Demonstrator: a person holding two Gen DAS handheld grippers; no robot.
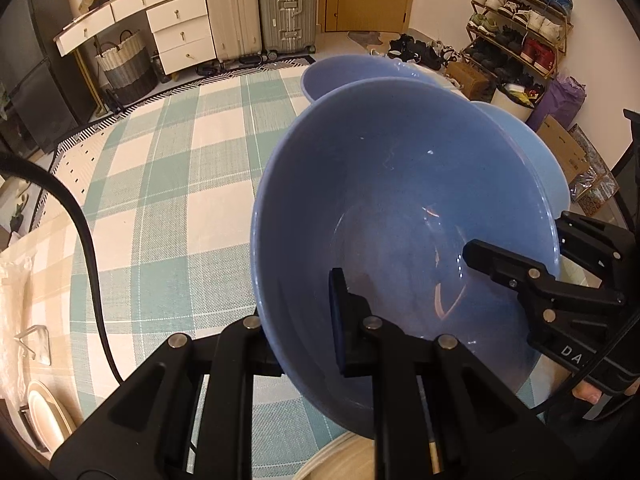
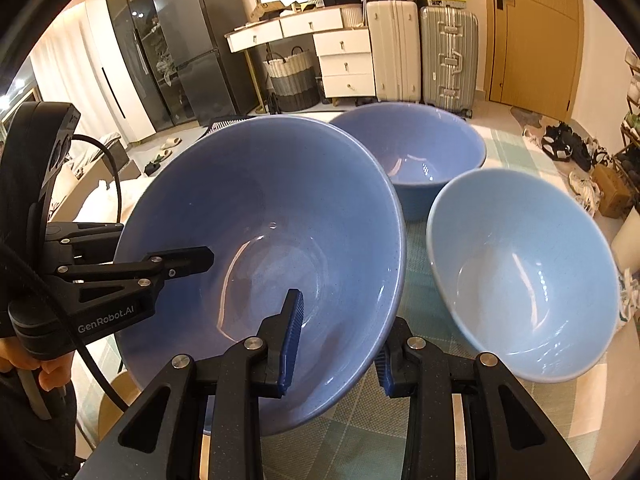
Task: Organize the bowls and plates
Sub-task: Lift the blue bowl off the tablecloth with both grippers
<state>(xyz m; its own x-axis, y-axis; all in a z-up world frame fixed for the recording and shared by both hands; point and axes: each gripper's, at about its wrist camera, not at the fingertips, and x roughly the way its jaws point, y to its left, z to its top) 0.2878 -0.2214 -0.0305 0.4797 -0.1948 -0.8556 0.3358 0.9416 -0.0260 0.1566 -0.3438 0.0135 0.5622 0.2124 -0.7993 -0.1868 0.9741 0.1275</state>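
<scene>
A large blue bowl point(image 1: 400, 200) point(image 2: 264, 248) is held tilted above the checked tablecloth by both grippers. My left gripper point(image 1: 300, 328) is shut on its near rim, one finger inside and one outside. My right gripper point(image 2: 336, 344) is shut on the opposite rim; it shows at the right of the left wrist view point(image 1: 516, 276). The left gripper shows at the left of the right wrist view point(image 2: 176, 264). A second blue bowl point(image 2: 416, 152) point(image 1: 344, 72) stands behind. A pale blue bowl point(image 2: 524, 276) point(image 1: 540, 152) stands to the right.
Green and white checked tablecloth point(image 1: 168, 184) covers the table. Cream plates point(image 1: 44, 416) stand in a rack at the near left edge. A cream plate rim point(image 1: 340, 460) lies under the held bowl. Suitcases point(image 2: 424, 52), drawers and a shoe rack point(image 1: 516, 16) stand beyond.
</scene>
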